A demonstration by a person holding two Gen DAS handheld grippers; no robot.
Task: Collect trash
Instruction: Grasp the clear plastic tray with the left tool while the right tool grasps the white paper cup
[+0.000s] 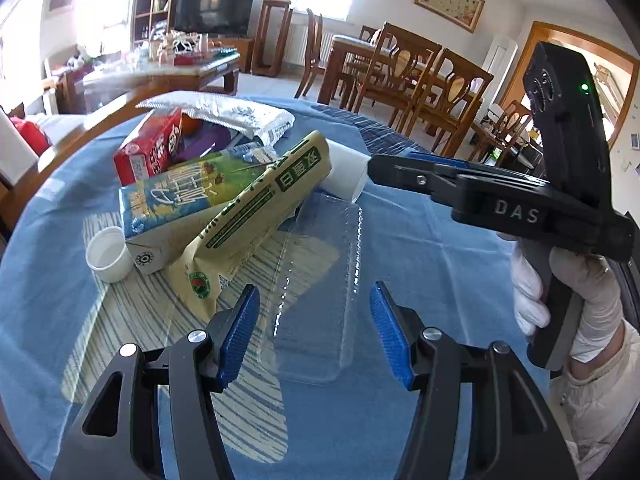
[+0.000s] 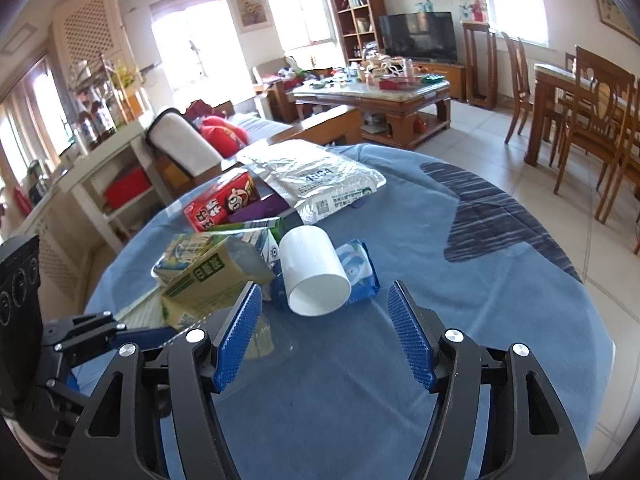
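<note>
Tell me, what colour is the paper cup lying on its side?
White, inside and out; the paper cup shows best in the right wrist view.

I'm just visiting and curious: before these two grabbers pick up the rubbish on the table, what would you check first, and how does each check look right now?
1. Left gripper open, nothing held: ok.
2. Right gripper open, nothing held: ok.
3. Clear plastic tray lined up ahead of the left gripper: ok.
4. White paper cup, tipped on its side, ahead of the right gripper: ok.
5. Green carton leans on the pile and may slip: not ok.
6. Bin to drop things in: cannot tell.
</note>
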